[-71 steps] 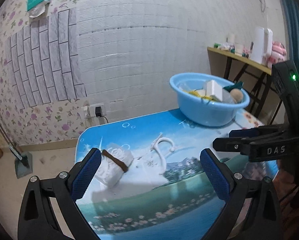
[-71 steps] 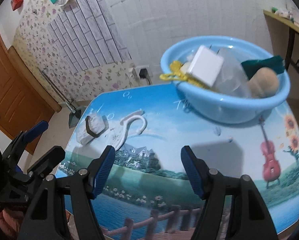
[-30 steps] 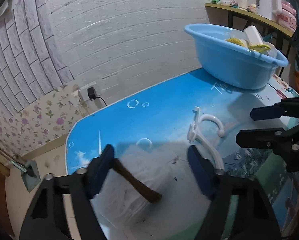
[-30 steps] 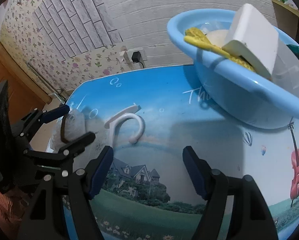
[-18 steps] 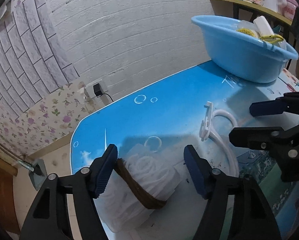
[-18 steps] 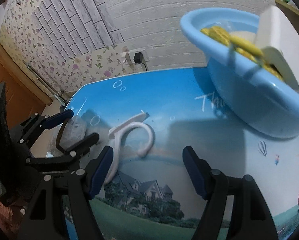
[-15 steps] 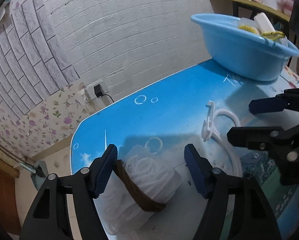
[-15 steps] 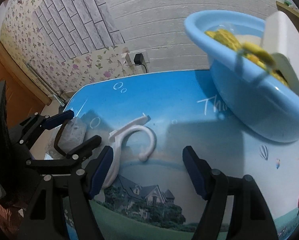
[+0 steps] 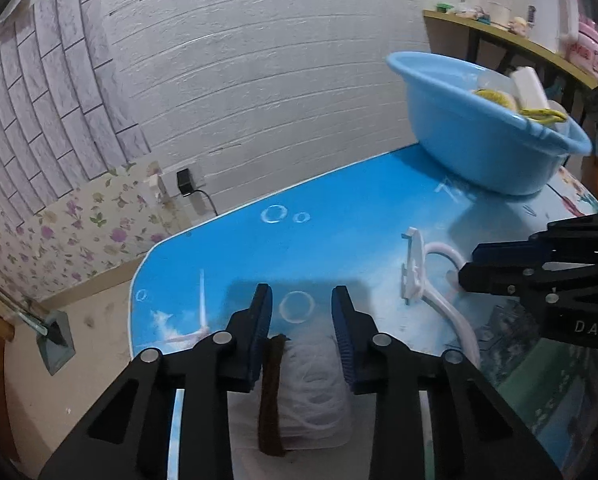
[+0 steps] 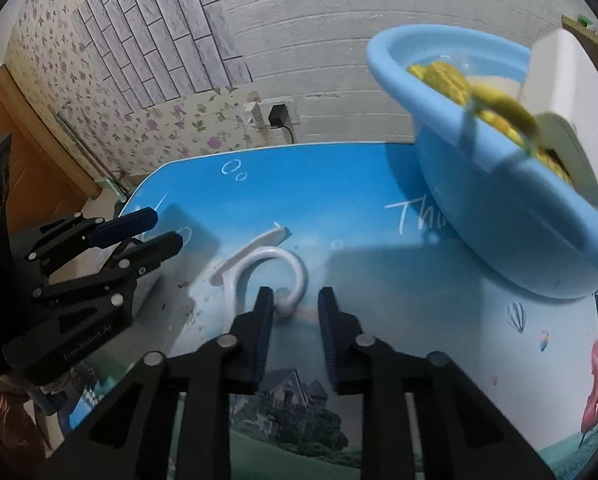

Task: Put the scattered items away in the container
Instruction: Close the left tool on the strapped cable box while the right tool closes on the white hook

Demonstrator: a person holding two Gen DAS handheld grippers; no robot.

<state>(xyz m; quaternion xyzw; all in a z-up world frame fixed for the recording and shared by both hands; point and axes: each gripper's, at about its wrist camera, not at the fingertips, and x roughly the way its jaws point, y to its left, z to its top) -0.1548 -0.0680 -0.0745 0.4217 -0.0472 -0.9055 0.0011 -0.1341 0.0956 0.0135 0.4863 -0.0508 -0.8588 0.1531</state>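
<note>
Left tool: I am closing its blue ribbed pads on a clear plastic bag of white cord banded with a brown strap; the bag sits between the pads, on the tabletop's near left corner.
Right tool: fully closed; its tips flank the curled end of a white plastic hook, grip unclear to me.
Hook axis: its straight back runs away from my right tool, to the left.
Container: a smooth light-blue plastic basin, already holding yellow and white items, stands beyond and right of both tools; my right tool is nearer.
Tabletop: glossy, printed blue scenery.
</note>
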